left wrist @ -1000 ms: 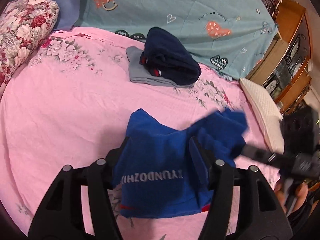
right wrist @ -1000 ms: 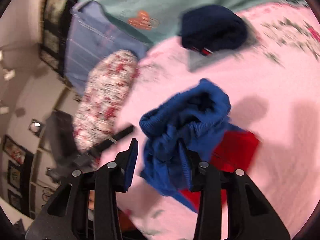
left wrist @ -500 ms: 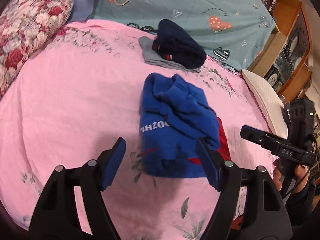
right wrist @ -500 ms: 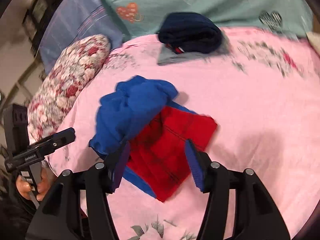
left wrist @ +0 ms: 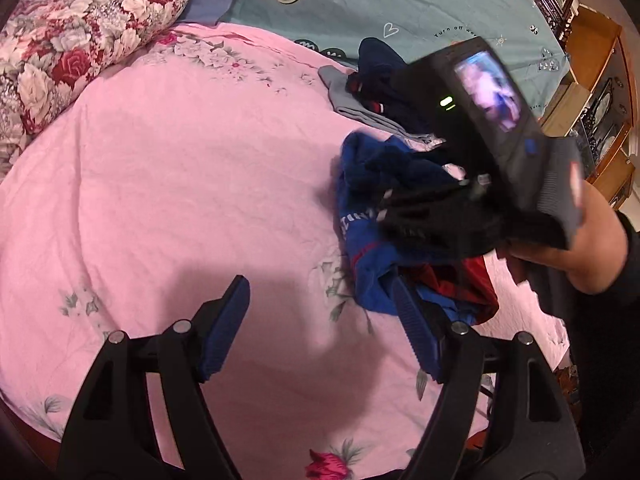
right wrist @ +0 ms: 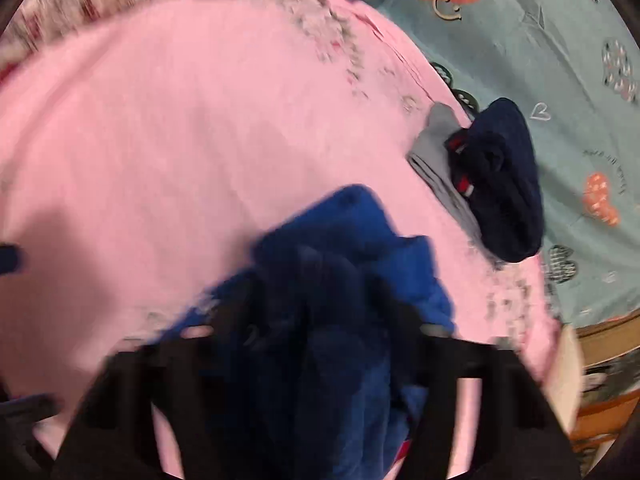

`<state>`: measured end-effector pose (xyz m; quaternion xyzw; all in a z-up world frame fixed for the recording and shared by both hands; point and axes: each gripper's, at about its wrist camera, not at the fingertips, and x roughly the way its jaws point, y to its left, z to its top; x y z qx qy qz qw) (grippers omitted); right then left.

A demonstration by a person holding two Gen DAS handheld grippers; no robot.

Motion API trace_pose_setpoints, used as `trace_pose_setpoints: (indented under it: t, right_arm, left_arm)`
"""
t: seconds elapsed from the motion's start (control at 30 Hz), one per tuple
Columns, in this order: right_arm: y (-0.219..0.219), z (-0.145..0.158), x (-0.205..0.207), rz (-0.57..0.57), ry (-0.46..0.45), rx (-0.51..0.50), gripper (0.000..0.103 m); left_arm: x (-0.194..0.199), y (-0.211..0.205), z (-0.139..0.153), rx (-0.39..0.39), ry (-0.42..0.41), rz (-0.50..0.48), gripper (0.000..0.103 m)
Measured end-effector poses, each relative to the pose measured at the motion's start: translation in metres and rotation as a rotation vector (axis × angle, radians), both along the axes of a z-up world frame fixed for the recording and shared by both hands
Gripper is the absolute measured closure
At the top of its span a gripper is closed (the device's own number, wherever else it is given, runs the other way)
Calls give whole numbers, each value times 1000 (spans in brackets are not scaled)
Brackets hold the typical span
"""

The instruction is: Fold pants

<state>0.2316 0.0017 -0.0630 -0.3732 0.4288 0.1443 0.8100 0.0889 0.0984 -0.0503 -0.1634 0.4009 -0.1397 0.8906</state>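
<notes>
The blue pants with red lining (left wrist: 372, 216) lie crumpled on the pink bed sheet (left wrist: 180, 184). My left gripper (left wrist: 320, 316) is open and empty, hovering left of and in front of the pants. The right gripper's body (left wrist: 480, 132) shows in the left wrist view, held by a hand right over the pants. In the right wrist view my right gripper (right wrist: 320, 308) is blurred, its fingers set over the blue pants (right wrist: 352, 240); I cannot tell whether it grips the cloth.
A folded navy garment (left wrist: 380, 76) on a folded grey one (left wrist: 344, 96) lies at the far side of the sheet. A floral pillow (left wrist: 72, 40) is far left, a teal heart-print blanket (left wrist: 400, 4) behind, and wooden shelves (left wrist: 592, 80) at right.
Both grippers let go of the blue pants, which dropped crumpled onto the sheet. The left gripper pulled back and left. The right gripper swung in over the pants and is moving fast.
</notes>
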Motion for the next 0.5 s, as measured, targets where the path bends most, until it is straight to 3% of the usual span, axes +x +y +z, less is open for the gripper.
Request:
trace_pose_setpoints:
  t: [0.07,0.13,0.2,0.23,0.3,0.4,0.5]
  right_arm:
    - [-19,18,7,-57,14,153,77]
    - [-50,46,4,-108,4,339,78]
    - [-101,67,-7,-183,27,634,78]
    - [-116,69,-12,-217,26,719,78]
    - [-165,62,-31,-307,39,984,78]
    - [-218,37,-60,-439,45,1288,77]
    - [-253,3,-81,-544,3,1407,77]
  left_arm:
    - [-1,1,0,-8,0,-12,27]
    - [-2,0,4,-8,-24,-29,27]
    - [-3,-6,13,-9,-65,-56,25]
    - [-2,-11,18,-3,-84,-77,24]
    - [-2,-34,25,36,-116,-159,23]
    - [-11,-83,24,170,-153,-296,23]
    - [-13,-115,8,304,-135,-353,23]
